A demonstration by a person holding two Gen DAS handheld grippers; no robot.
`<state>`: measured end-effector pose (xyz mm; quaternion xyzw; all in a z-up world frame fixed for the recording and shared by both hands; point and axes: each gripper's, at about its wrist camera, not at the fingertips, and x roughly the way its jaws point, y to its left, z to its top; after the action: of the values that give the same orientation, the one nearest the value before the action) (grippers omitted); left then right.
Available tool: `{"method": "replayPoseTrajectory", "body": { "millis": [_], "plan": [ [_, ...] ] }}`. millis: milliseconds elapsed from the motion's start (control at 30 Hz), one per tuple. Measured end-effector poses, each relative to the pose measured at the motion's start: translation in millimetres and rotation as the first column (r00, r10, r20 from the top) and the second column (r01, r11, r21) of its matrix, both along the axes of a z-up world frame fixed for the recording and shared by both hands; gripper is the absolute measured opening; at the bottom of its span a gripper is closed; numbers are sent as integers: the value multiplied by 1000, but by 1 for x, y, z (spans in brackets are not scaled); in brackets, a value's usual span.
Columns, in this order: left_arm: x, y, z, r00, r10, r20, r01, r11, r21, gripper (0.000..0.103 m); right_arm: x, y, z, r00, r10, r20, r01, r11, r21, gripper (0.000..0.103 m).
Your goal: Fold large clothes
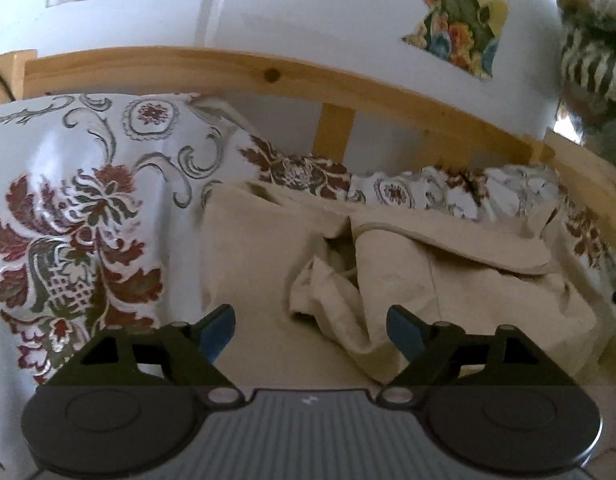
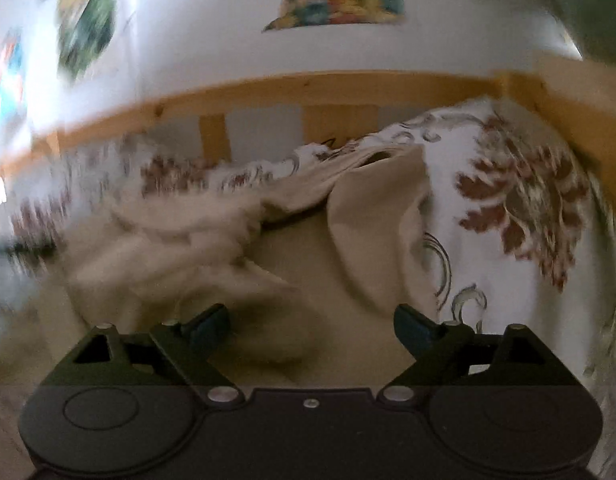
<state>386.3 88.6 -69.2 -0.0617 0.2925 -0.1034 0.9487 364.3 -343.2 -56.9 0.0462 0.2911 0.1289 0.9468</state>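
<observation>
Nearest the left wrist lens, the left gripper (image 1: 311,330) is seen with its two blue-padded black fingers spread wide apart and nothing between them. A crumpled beige cloth garment (image 1: 388,272) is spread just beyond the tips, bunched into a knot of folds in the middle with a flatter flap laid across its far right part. The garment is laid on a white bedspread printed with dark red and grey-green floral scrolls (image 1: 76,216), which is heaped up high on the left of this view.

In the right wrist view, the right gripper (image 2: 313,330) is likewise held wide open and empty above the same garment (image 2: 212,248), though much of the left half of this view is blurred. A tall rounded beige fold is shown here standing against the bedspread (image 2: 524,200), which is not made out from the left side.

A pale pine bed rail with upright slats (image 1: 228,68) is seen behind the bedding in both views (image 2: 308,88), backed by a white wall (image 1: 328,8) bearing colourful floral pictures (image 1: 464,12). Only the left view takes in a striped, furry object (image 1: 592,48) at the far right edge, which cannot be identified
</observation>
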Motion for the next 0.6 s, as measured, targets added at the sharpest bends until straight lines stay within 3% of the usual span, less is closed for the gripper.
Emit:
{"method": "replayPoseTrajectory", "body": {
  "millis": [133, 233, 300, 333, 367, 433, 600],
  "plan": [
    [3, -12, -6, 1000, -16, -22, 16, 1000, -22, 86, 1, -31, 4, 995, -51, -91, 72, 965, 250, 89],
    [7, -19, -10, 999, -33, -35, 32, 999, -10, 85, 8, -28, -10, 981, -32, -193, 105, 919, 381, 76],
    [10, -24, -13, 998, -41, -48, 41, 999, -6, 84, 18, -16, -22, 969, -6, -248, 108, 910, 400, 63],
    [11, -26, -14, 998, -43, -53, 43, 999, -9, 83, 24, -5, -29, 964, 4, -266, 102, 918, 384, 52],
    [12, -29, -15, 997, -46, -54, 45, 999, -13, 83, 29, 4, -34, 964, 3, -267, 94, 933, 348, 33],
    [16, -37, -18, 998, -45, -48, 46, 999, 2, 83, 43, 22, -37, 974, -33, -222, 87, 967, 238, 8],
    [36, -72, -28, 998, -43, -55, 47, 995, 85, 86, 81, 49, -15, 996, -83, 20, 83, 996, -10, 4]
  ]
}}
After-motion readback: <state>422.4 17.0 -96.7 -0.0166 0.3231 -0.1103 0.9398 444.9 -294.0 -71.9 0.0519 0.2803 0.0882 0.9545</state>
